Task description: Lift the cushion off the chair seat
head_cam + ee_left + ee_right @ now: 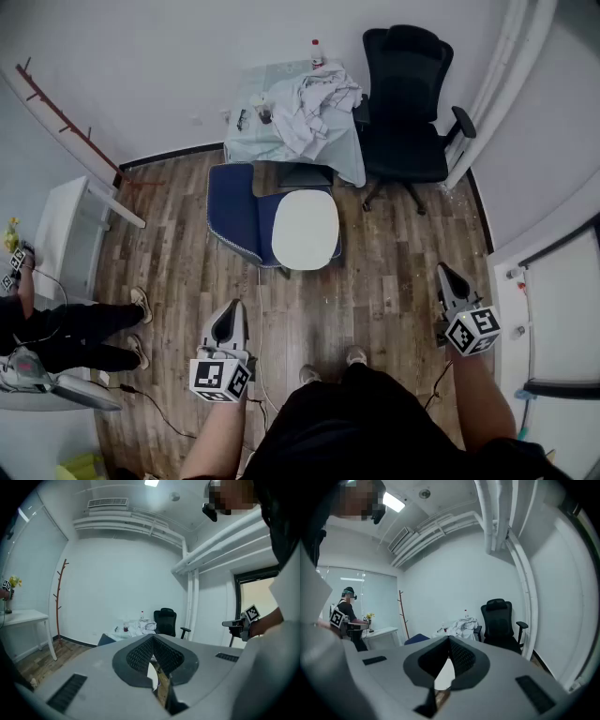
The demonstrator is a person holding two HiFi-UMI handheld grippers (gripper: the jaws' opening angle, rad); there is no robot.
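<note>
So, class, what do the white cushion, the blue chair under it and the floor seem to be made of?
The cushion is probably fabric over padding: matt white, rounded edges, no shine. The blue chair looks upholstered in matt cloth, with no gloss on it. The floor is wood or wood-look laminate: brown planks with streaky grain and a faint sheen.

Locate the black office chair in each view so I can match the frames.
Head view: black office chair at upper right, by the far wall.
Left gripper view: the chair sits small at centre, in the background.
Right gripper view: the chair sits right of centre and looks larger.
Shared landmark: the white cloth heap on the table, just left of the chair in every view.
</note>
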